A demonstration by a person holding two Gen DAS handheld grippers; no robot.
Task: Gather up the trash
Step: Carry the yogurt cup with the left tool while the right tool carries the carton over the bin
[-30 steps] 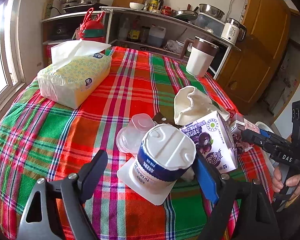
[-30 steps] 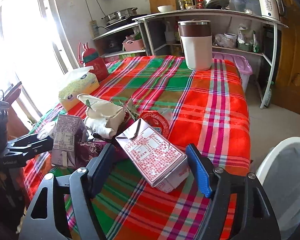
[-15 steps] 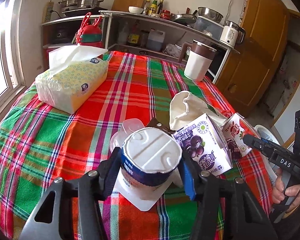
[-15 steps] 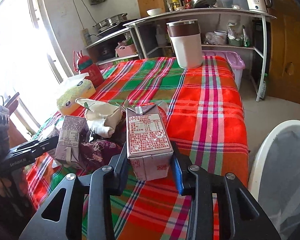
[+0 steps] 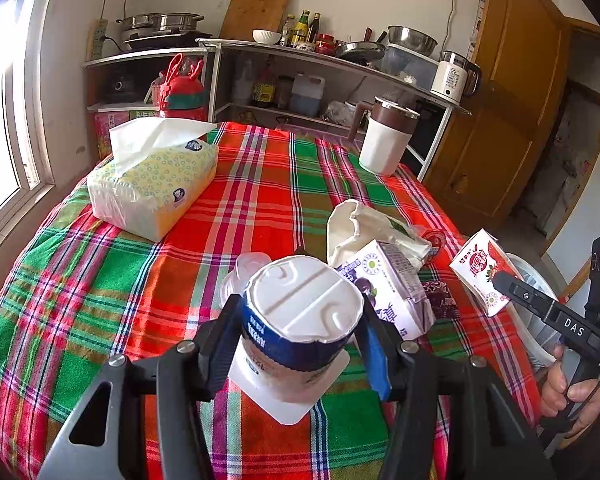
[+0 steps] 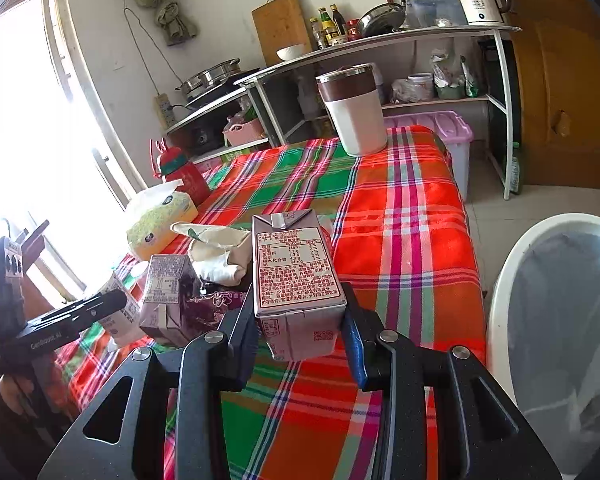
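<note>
While both hands are loaded at once, look at the layout, biggest thing first: the table under its red-and-green plaid cloth (image 5: 100, 280) carries everything, and the rubbish is bunched at its near right corner, which is why both tools work there. Off that edge, at about three o'clock in the right wrist view, sits the white plastic bin with a clear liner (image 6: 556, 320), mouth open and close by; my read is that's where all this is headed.

Up at ten o'clock in the left view rests the yellow-patterned soft pack of tissues (image 5: 152, 184), and at one o'clock the white jug with a brown lid (image 5: 384, 140) stands upright. Both lie well apart from the litter and look like keepers.

Now the grips. The left tool (image 5: 296, 344) has its jaws about halfway in, pads pressed on either side of the upside-down white yogurt cup with a blue band (image 5: 296, 320), its peeled foil lid hanging beneath. Gripped across the round wall, a thin cup like that could buckle if squeezed harder.

The right tool (image 6: 300, 332) is likewise partly closed, clamped on the flat sides of the pale mauve milk carton with a printed label (image 6: 296, 276), held upright so dregs stay in, I'd guess.

Left on the table near the centre: a crumpled cream cloth bag (image 5: 360, 228), the purple blueberry drink carton (image 5: 384, 288) lying just beside the cup, and a dark purple wrapper (image 5: 440, 300).
</note>
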